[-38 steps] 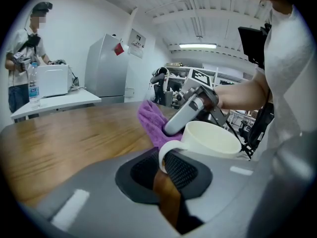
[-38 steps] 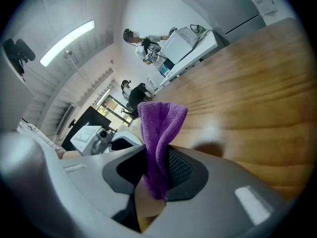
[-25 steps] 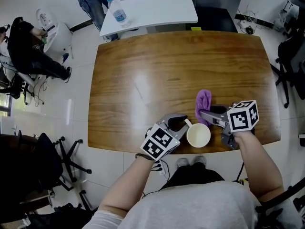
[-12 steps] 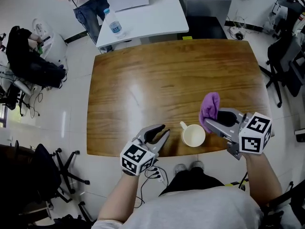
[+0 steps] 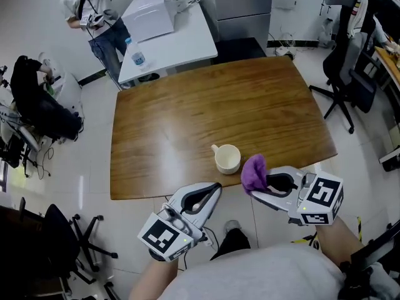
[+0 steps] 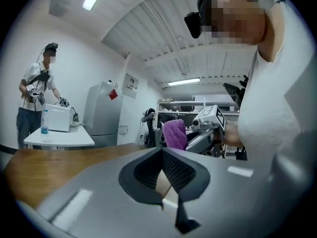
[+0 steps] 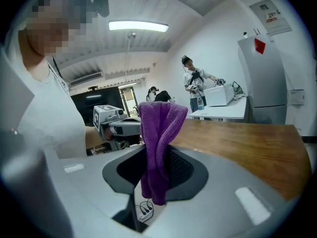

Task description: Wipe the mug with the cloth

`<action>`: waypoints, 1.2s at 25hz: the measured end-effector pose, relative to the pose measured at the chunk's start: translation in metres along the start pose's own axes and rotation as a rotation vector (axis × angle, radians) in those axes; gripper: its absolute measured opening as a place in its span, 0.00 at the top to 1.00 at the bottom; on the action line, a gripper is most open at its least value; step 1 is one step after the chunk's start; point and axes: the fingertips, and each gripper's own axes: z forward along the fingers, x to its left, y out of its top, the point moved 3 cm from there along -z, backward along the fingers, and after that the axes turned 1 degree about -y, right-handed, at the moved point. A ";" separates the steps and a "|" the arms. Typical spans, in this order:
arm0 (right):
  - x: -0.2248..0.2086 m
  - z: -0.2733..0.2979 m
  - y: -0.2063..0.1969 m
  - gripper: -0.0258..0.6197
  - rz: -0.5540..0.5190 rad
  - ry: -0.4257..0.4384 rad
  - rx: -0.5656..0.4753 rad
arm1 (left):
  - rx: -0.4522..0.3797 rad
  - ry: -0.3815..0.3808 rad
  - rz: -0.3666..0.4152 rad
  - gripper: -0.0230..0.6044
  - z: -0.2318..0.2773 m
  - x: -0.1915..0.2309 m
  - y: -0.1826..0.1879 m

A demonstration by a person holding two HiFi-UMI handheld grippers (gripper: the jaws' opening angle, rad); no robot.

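The left gripper (image 5: 214,188) is empty: in the left gripper view its jaws (image 6: 161,151) are closing right together, pads meeting at the tips with nothing between them. It hangs on the person's side of the mug (image 5: 227,159) and to its left, clear of it and past the table edge, over the floor.

The right gripper (image 5: 251,189) is clamped on the purple cloth (image 5: 253,171). The right gripper view shows the cloth (image 7: 159,128) pinched between the pads, a folded bunch standing above the jaws and a shorter tail hanging below them. This gripper (image 7: 159,152) sits on the person's side of the mug and to its right, with the cloth bunch near the mug but not touching it. The left gripper view also catches the cloth (image 6: 174,134) and the right gripper (image 6: 210,128) side on.

The white mug stands upright and empty, handle pointing to its left. Under it is the wooden table (image 5: 206,105), and the mug stands close to the edge nearest the person.

Beyond the mug and to its left is a white table (image 5: 181,45) carrying a water bottle (image 5: 137,56) and a white box (image 5: 150,20), with a standing person (image 5: 94,5) beside it. Far to the mug's right stands a black office chair (image 5: 344,61). On the floor below, the right gripper view shows a white power strip (image 7: 143,209).
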 end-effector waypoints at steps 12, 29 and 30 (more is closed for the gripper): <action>0.196 -0.160 -0.129 0.80 -0.058 -0.011 -0.015 | 0.052 0.056 -0.012 0.96 -0.048 -0.268 -0.048; 0.309 -0.238 -0.150 0.80 0.002 0.002 -0.083 | 0.061 0.081 -0.086 0.96 -0.095 -0.396 -0.029; 0.311 -0.234 -0.149 0.80 0.009 0.000 -0.084 | 0.062 0.078 -0.089 0.96 -0.099 -0.394 -0.031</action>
